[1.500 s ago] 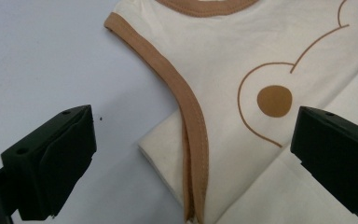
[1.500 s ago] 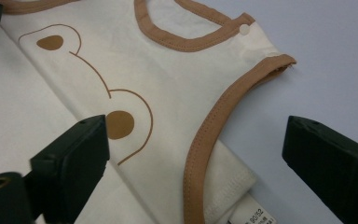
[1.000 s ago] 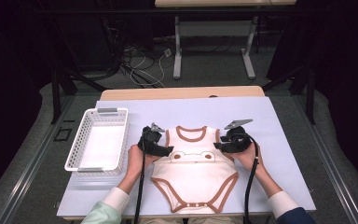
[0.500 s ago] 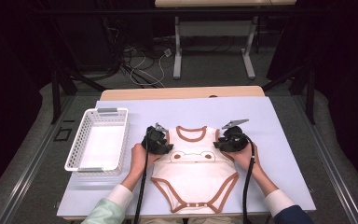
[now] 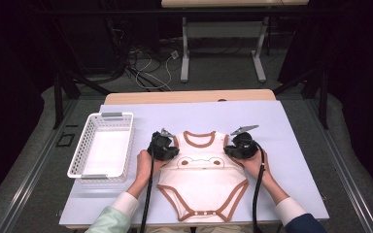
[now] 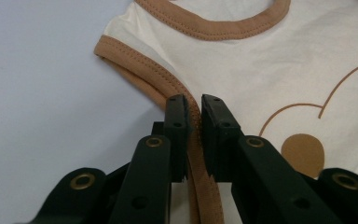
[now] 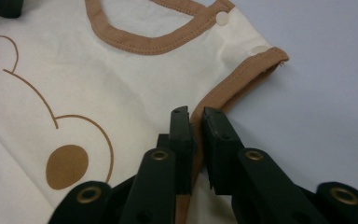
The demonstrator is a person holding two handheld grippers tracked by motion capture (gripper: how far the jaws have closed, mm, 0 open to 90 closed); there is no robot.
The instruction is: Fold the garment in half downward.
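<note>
A cream baby bodysuit (image 5: 201,180) with brown trim and a bear face lies flat on the pale blue table top, neck hole away from the person. My left gripper (image 5: 169,149) sits at its left armhole. In the left gripper view the jaws (image 6: 193,106) are closed to a narrow slit on the brown armhole trim (image 6: 144,65) of the bodysuit (image 6: 270,60). My right gripper (image 5: 233,148) mirrors it at the right armhole. There its jaws (image 7: 195,117) pinch the brown trim (image 7: 242,79) of the bodysuit (image 7: 135,79) just below the shoulder snaps.
A white mesh basket (image 5: 101,116) stands on the table top (image 5: 281,121) left of the bodysuit, with nothing in it. A cable trails from each gripper back along the forearms. Table legs and cables lie on the floor behind the far edge.
Both grippers have moved inward and down onto the bodysuit's armhole edges. The bodysuit itself has stayed flat in place.
</note>
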